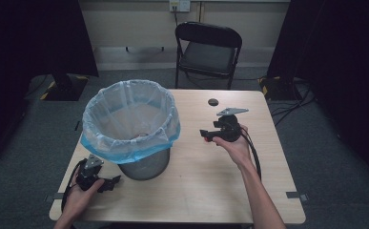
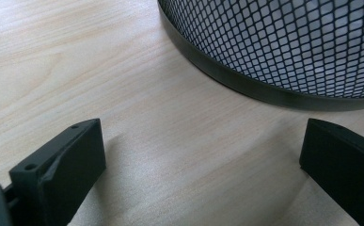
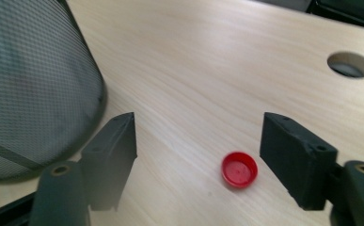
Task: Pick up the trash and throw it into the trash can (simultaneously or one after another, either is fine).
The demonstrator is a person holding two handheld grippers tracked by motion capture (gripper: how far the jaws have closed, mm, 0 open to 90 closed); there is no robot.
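The right gripper [image 3: 198, 155] hovers with jaws spread over the red cap [image 3: 239, 169]; the left gripper [image 2: 203, 165], also spread, rests low beside the mesh bin [image 2: 283, 47].

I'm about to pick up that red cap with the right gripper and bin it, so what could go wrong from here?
The red cap is small and flat on the table; it lies nearer one jaw of the open right gripper, so closing may nudge it aside rather than grip it.

The bin stands close by, so a swing toward it could knock its rim.

The bag hangs loosely over the rim and might snag a jaw.
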